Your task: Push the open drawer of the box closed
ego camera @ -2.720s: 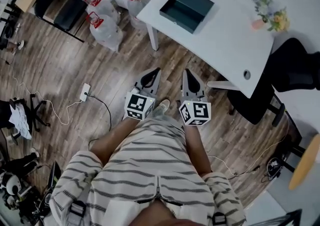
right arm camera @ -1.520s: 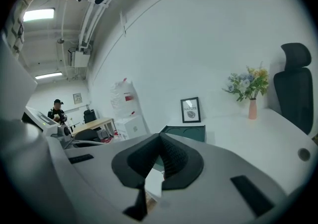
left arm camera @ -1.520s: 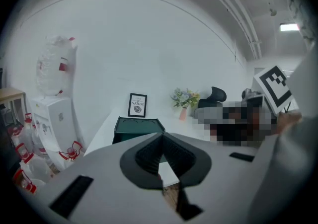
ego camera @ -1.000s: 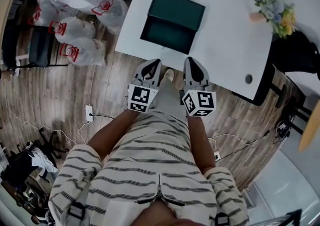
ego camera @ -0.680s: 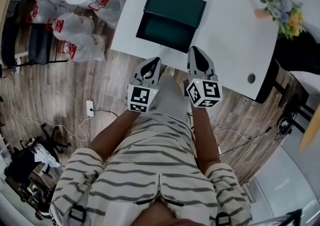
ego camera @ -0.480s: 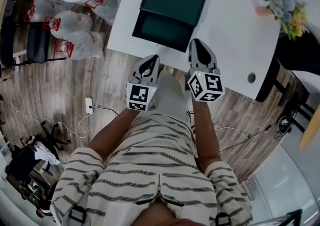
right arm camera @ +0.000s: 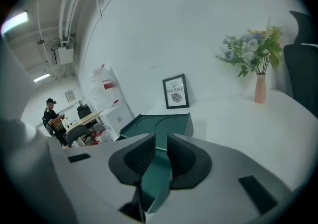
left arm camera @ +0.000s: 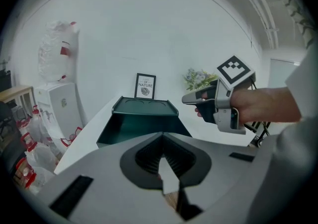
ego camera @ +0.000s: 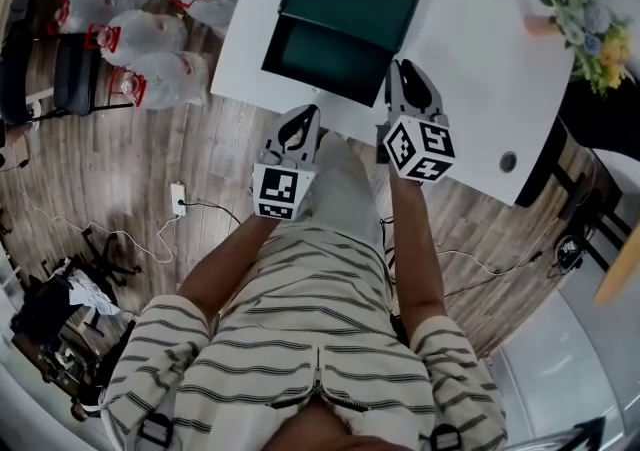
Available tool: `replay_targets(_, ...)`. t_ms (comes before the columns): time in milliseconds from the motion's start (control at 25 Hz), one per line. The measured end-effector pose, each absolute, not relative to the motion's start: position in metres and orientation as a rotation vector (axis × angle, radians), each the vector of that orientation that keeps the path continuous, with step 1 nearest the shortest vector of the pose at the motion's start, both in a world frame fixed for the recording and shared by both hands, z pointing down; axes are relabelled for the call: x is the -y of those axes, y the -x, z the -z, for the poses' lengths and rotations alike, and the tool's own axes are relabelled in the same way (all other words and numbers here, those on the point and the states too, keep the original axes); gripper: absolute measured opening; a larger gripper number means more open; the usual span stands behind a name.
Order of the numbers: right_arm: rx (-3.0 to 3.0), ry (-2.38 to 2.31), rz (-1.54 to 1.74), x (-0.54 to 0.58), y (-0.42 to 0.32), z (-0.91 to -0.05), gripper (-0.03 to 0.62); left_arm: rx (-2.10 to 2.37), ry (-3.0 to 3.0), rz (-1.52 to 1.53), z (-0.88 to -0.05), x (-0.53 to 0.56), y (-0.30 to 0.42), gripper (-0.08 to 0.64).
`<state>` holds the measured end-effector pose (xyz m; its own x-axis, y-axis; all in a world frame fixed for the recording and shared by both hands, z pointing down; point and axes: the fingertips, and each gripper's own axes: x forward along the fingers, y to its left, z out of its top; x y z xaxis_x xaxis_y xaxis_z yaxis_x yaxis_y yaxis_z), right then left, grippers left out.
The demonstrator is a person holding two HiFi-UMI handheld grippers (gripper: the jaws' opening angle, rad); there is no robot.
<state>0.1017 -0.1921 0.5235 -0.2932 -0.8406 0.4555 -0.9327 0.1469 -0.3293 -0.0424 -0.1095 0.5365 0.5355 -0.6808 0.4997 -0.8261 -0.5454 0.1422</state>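
Open drawer (ego camera: 325,64) in the upper middle of the head view, pulled out of the box (ego camera: 355,1) toward the near edge of the table (ego camera: 470,69). Just right of its front corner, right gripper (ego camera: 404,71), jaws a narrow slit apart with only the drawer's green showing through, pinching nothing; probably lined up there to shove the front inward. Lower, at the table's edge, left gripper (ego camera: 306,117), jaws pressed together at the tips, empty, seemingly held back as a spare. Farther right, flowers (ego camera: 575,14); upper left, bags (ego camera: 150,79).
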Motion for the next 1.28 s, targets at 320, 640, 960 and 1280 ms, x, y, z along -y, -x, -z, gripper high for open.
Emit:
replay_targets(320, 2.149, -1.771, -0.922, 0.214, -0.116, -0.554, 0.069, 1.25, -2.417, -0.574, -0.542, 0.108, 0.043, 0.002)
replay_targets(640, 2.106, -1.775, -1.025, 0.231, -0.123, -0.573, 0.069, 1.247, -2.415, -0.594, -0.549, 0.104, 0.045, 0.002)
replay_targets(960, 2.053, -1.692, -1.12, 0.231, -0.122, -0.591, 0.066, 1.232, -2.429, -0.597, -0.558, 0.102, 0.045, 0.002)
replay_targets(1280, 2.068, -1.664, -1.114, 0.235, -0.121, -0.585, 0.069, 1.238, -2.406, -0.645, -0.577, 0.105, 0.044, 0.007)
